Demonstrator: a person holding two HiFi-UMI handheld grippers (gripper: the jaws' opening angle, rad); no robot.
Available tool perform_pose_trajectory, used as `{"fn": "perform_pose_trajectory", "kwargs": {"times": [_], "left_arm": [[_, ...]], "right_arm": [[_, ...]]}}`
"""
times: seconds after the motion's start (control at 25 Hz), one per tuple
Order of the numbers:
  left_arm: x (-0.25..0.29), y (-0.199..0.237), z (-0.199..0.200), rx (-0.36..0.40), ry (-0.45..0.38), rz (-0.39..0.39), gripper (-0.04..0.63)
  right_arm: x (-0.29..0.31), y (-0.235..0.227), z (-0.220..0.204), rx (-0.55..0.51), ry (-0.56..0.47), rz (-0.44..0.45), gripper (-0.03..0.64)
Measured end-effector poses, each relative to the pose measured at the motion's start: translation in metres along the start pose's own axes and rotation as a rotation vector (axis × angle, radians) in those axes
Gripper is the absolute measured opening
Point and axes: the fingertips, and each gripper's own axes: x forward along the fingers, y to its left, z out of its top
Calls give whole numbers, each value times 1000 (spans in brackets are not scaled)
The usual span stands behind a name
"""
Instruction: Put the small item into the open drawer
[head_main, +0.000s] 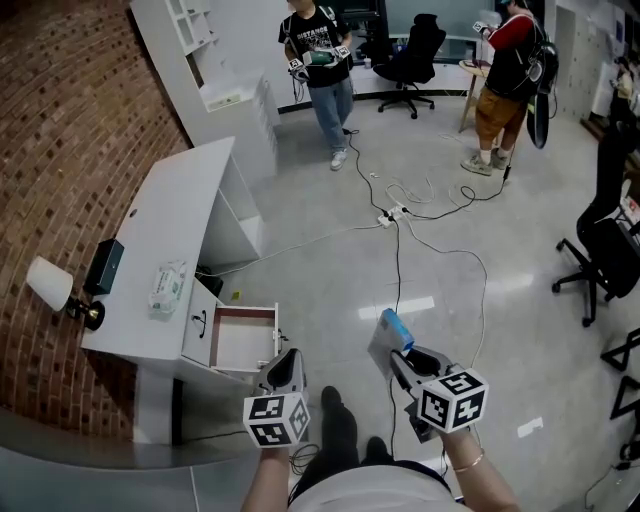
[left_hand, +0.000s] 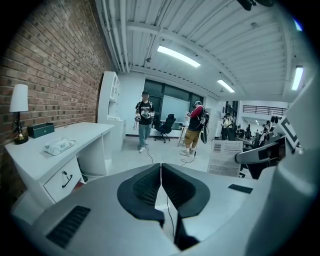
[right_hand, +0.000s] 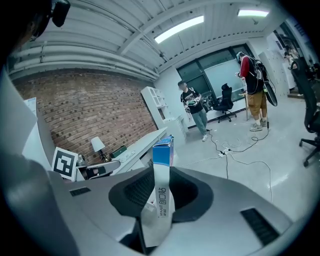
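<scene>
1. The right gripper (right_hand: 161, 186) holds the small box (right_hand: 162, 150), white with a blue end. Its fingers press on the two flat sides, and the blue end sticks out past the fingertips.
2. In the head view the box is at the lower middle of the frame, above the floor (head_main: 470, 300), to the right of the open drawer (head_main: 243, 342).
3. The left gripper (left_hand: 161, 182) has its fingers closed together, with nothing between them.
4. The drawer stands pulled out of the white desk (head_main: 165, 240) at the left of the frame.

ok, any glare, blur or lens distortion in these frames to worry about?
Head view: sharp, light reflections on the glossy floor. Left gripper view: strong fisheye bend, black corners, ceiling light blown out. Right gripper view: same fisheye and dark corners; the box up close is in focus.
</scene>
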Motion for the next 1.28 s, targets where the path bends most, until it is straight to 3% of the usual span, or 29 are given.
{"fn": "perform_pose_trajectory", "kwargs": {"times": [0.72,1.28], "left_arm": [[154,153,74,-50,9,-65,23],[198,225,91,-90,2,-54,23]], "right_arm": [[207,7,79,45,52,-38,100],[282,19,107,51,77,-40,98]]}}
